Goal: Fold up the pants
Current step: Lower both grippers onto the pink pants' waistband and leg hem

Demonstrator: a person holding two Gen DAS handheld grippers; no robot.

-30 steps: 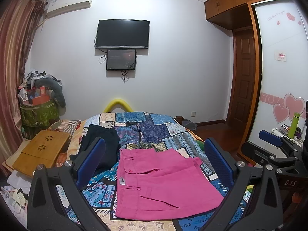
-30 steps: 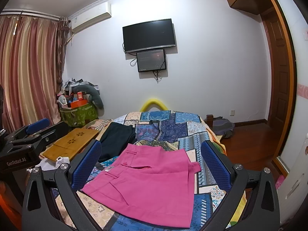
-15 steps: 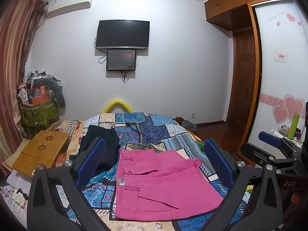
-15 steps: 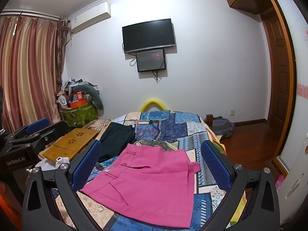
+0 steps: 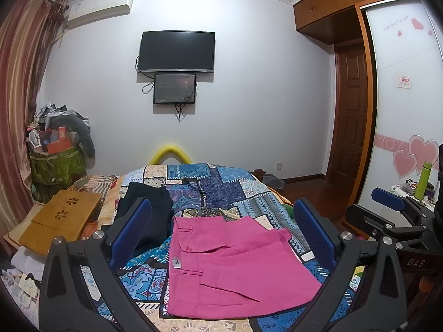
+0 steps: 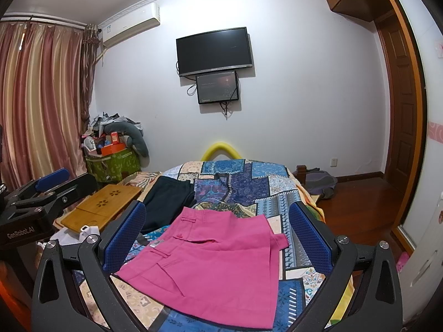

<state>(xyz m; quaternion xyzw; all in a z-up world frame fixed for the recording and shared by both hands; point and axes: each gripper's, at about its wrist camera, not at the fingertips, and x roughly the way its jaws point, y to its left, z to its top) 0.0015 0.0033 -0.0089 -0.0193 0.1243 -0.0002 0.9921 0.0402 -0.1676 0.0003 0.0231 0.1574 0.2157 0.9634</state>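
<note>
Pink pants (image 5: 232, 265) (image 6: 210, 262) lie folded into a flat rectangle on the patchwork bedspread (image 5: 227, 191) (image 6: 249, 182), waistband toward the left. My left gripper (image 5: 221, 232) hangs above the near part of the pants, open, nothing between its blue pads. My right gripper (image 6: 218, 235) is also open and empty, held above the same pants. Each gripper shows at the edge of the other's view: the right one (image 5: 393, 210) at the far right, the left one (image 6: 47, 188) at the far left.
Dark folded clothing (image 5: 149, 207) (image 6: 169, 196) lies on the bed left of the pink pants. A wooden lap tray (image 5: 61, 218) (image 6: 102, 207) sits further left. A piled green basket (image 5: 55, 163), curtains, wall TV (image 5: 177, 51) and a wardrobe door (image 5: 351, 121) surround the bed.
</note>
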